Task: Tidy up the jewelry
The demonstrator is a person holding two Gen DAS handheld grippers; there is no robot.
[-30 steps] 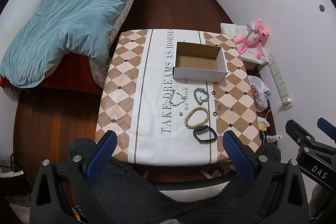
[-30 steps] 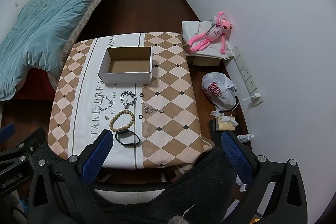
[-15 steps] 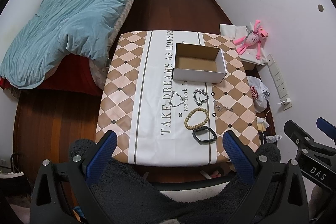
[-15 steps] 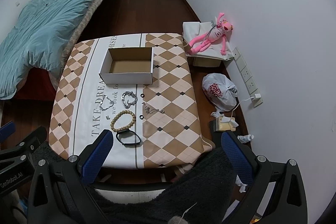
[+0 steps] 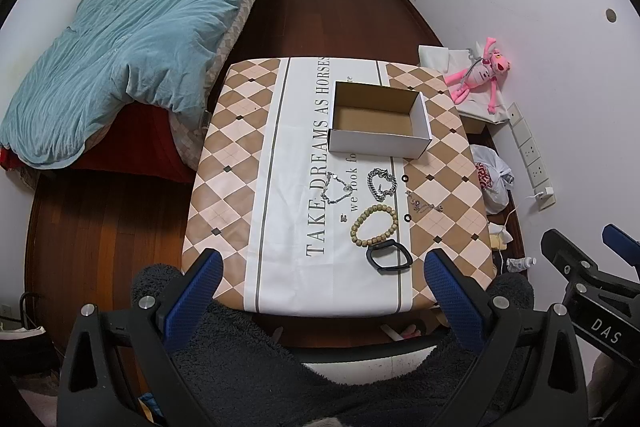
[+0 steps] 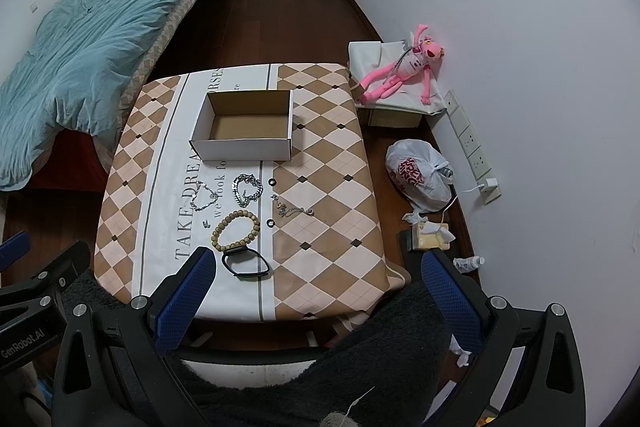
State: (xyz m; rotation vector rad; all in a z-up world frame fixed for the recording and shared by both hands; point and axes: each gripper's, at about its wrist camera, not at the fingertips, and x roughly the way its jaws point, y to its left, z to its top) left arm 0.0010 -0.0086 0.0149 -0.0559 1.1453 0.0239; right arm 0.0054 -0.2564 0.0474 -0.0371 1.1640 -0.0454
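Tabletop (image 5: pixel 240 163) w/ checked cloth, white lettered strip down the middle. On it: open cardboard box (image 5: pixel 378 123), empty; nearer, silver chains (image 5: pixel 382 183), bead bracelet (image 5: pixel 374 225), black band (image 5: pixel 388 257), two small black rings (image 5: pixel 407 218).

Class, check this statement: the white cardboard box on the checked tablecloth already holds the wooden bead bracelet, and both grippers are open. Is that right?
Not quite. The white cardboard box is empty; the wooden bead bracelet lies on the checked tablecloth, as the right wrist view shows. Both the left gripper and the right gripper are open.
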